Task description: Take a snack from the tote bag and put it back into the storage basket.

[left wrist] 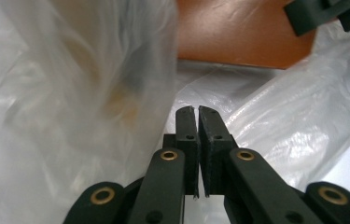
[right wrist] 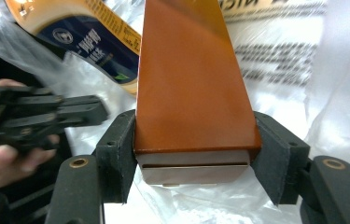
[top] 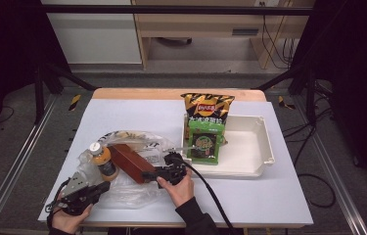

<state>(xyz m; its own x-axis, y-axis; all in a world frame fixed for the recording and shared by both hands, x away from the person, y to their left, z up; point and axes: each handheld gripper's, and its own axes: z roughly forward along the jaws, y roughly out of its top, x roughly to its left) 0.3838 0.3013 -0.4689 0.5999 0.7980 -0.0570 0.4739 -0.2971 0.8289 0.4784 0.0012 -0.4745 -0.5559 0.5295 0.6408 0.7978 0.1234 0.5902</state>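
- While the right gripper (top: 148, 174) lay low over the clear plastic bag (top: 122, 193) near the front of the table (top: 249, 196), its jaws were spread about as wide as the brown box (top: 128, 162) and pressed against that box's two sides.
- From the right gripper view, the brown box (right wrist: 189, 79) ran lengthwise away from the camera, with its near end set between the two black pads (right wrist: 116, 154), and each pad touched a side face.
- Seen from the high view, the box lay tilted on the crumpled bag, left of the white tray (top: 249, 147) and just beside the bottle (top: 103, 161) with the white cap and orange-yellow drink.
- The left gripper (top: 103, 186) sat at the bag's front left edge, held by the person's left hand (top: 68, 218).
- Through the left gripper view, its jaws stood nearly closed, with only a thin slit between them; whether a fold of the plastic bag (left wrist: 70, 116) was caught in that slit could not be told.
- Farther right, the white tray held a green snack packet (top: 204, 142), and a black-and-yellow chip bag (top: 206, 107) lay across its back rim.
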